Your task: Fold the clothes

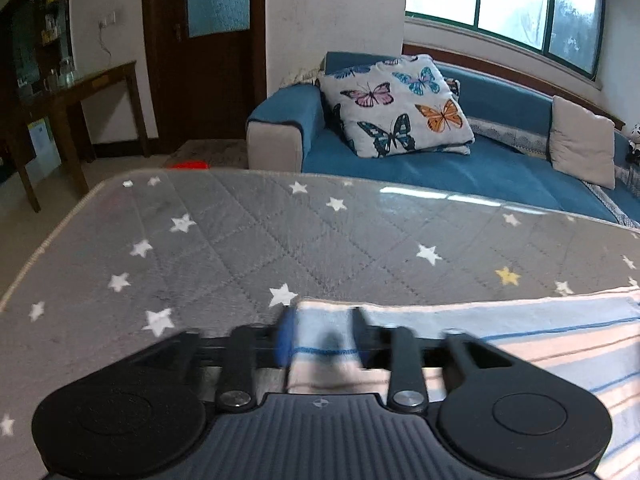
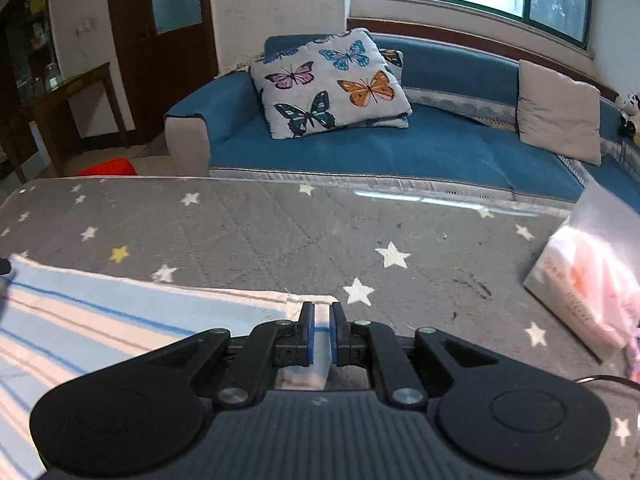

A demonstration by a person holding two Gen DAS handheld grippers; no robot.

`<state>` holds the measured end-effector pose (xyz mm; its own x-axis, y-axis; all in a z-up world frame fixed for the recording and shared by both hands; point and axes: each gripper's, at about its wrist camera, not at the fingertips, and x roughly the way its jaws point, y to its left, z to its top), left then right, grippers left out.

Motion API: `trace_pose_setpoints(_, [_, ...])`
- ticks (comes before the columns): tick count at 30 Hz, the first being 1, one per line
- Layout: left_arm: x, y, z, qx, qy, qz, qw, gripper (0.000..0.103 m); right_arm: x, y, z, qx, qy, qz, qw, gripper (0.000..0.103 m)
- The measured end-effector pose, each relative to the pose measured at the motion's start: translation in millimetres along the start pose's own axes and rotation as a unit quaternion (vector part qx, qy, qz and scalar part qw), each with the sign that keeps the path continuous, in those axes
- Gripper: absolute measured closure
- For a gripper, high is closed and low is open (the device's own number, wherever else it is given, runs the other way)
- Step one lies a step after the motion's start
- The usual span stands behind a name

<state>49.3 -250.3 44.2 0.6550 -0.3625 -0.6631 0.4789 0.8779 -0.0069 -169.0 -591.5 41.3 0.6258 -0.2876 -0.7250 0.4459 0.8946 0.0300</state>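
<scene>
A striped cloth [image 1: 520, 336], pale blue and pink with blue lines, lies flat on the grey star-printed table cover [image 1: 240, 240]. Its far left corner sits between the fingers of my left gripper [image 1: 323, 316]. Those fingers are blurred and stand apart, not pressing the fabric. In the right wrist view the same cloth [image 2: 120, 320] spreads to the left. My right gripper [image 2: 322, 312] is shut on its far right corner, a thin strip of fabric pinched between the blue pads just above the table cover [image 2: 280, 232].
A clear plastic bag with pink contents [image 2: 588, 280] lies on the table at the right. Behind the table's far edge stands a blue sofa [image 2: 400, 148] with a butterfly cushion [image 2: 328, 84]. A wooden side table [image 1: 80, 92] and a red object [image 2: 108, 168] are at the left.
</scene>
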Motion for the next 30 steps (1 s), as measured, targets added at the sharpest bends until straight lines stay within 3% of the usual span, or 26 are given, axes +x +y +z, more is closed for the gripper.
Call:
trace_pose_setpoints(3, [-26, -1, -6, 0.006, -0.004, 0.001, 1.0, 0.051, -24, 5, -1, -0.009, -0.003, 0.005, 1.0, 0.083])
trace_pose_setpoints(5, [-43, -1, -13, 0.007, -0.005, 0.001, 1.0, 0.045, -40, 11, -9, -0.019, -0.001, 0.01, 1.0, 0.08])
trace_pose_setpoints(10, [-74, -3, -50, 0.028, 0.012, 0.004, 0.9995, 0.041, -73, 33, -45, -0.053, 0.021, 0.033, 0.998, 0.073])
trace_pose_setpoints(12, [-84, -3, -69, 0.035, 0.02, 0.002, 0.9992, 0.041, -82, 42, -65, -0.064, 0.032, 0.044, 0.996, 0.064])
trace_pose_setpoints(18, [-107, 6, -123, 0.041, 0.038, 0.017, 0.9983, 0.041, -103, 68, -122, -0.083, 0.044, 0.069, 0.993, 0.06])
trace_pose_setpoints(24, [-133, 25, -156, 0.028, 0.021, 0.036, 0.9988, 0.035, -129, 90, -162, -0.117, 0.009, 0.078, 0.99, 0.053])
trace_pose_setpoints(30, [-156, 40, -180, 0.011, 0.005, 0.044, 0.999, 0.029, -153, 107, -201, -0.153, 0.001, 0.098, 0.983, 0.048])
